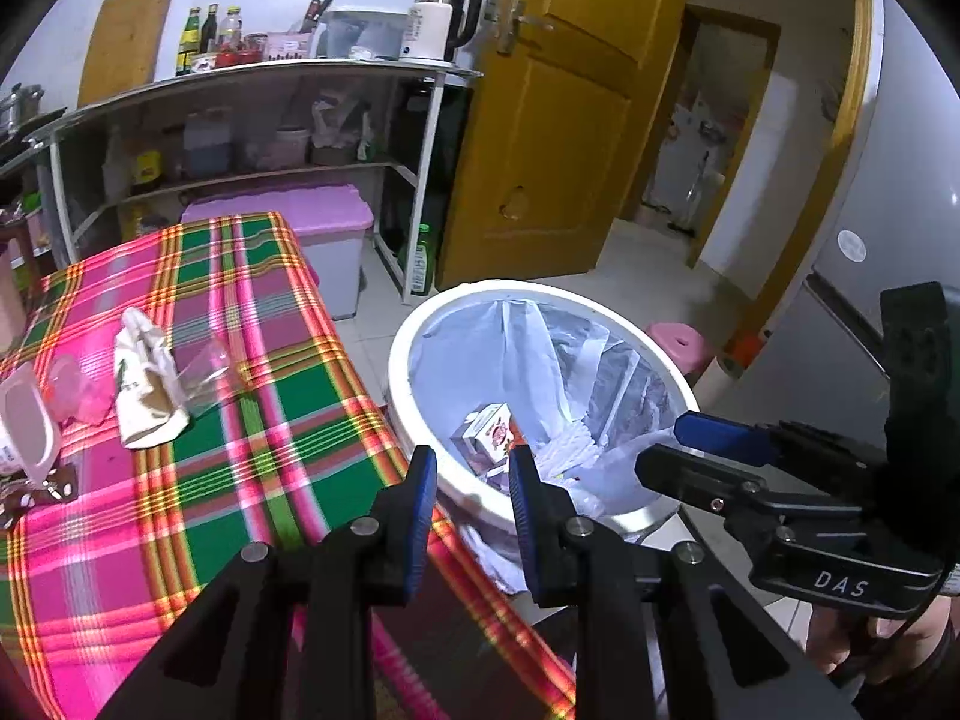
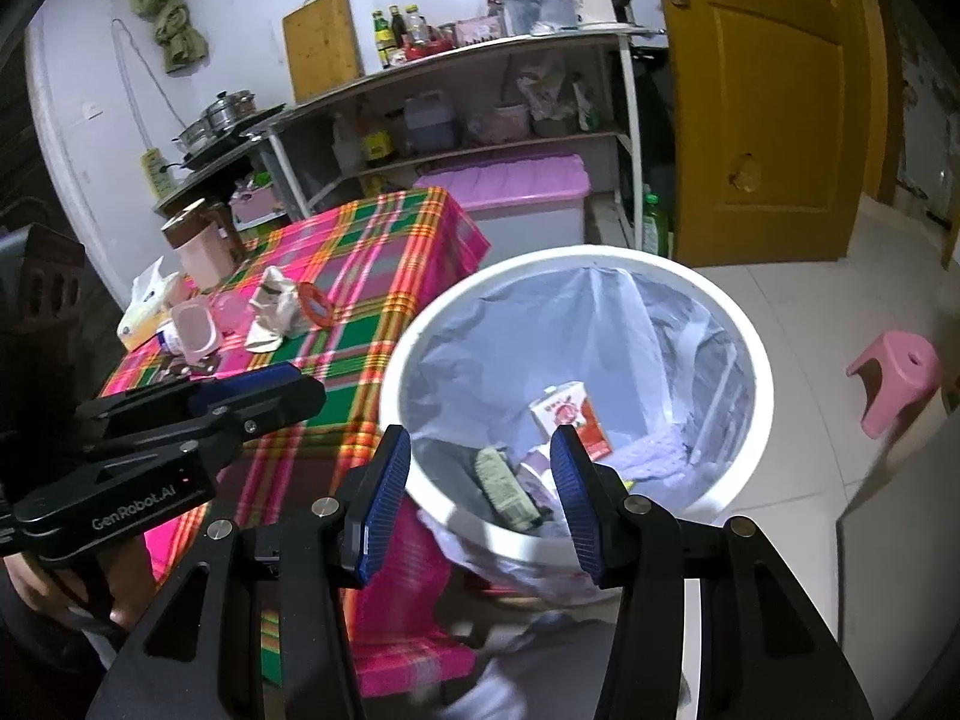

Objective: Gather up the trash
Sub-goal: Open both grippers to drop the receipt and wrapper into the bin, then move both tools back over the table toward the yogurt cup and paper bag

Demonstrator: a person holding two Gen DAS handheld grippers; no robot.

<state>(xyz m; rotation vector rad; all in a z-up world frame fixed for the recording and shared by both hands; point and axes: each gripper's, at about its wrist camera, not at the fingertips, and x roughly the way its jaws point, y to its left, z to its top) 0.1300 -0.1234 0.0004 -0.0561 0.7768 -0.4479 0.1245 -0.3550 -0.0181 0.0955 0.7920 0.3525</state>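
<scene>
A white bin [image 1: 420,324] with a clear liner stands on the floor beside the table; it also shows in the right wrist view [image 2: 744,336]. Inside lie a red-and-white carton [image 2: 570,414], a green packet [image 2: 504,480] and other scraps. My left gripper [image 1: 471,480] is open and empty over the bin's near rim. My right gripper [image 2: 483,480] is open and empty above the bin's near side. On the plaid tablecloth [image 1: 252,432] lie a crumpled paper bag [image 1: 141,384], a clear plastic wrapper [image 1: 204,372] and pink plastic cups [image 1: 72,390].
A tissue pack [image 2: 144,312], a pink jar [image 2: 201,246] and a pink lidded tub [image 2: 192,330] stand at the table's far end. A pink-lidded storage box [image 1: 324,246], a metal shelf [image 1: 270,120], a yellow door [image 1: 552,120] and a pink stool [image 2: 894,372] surround the bin.
</scene>
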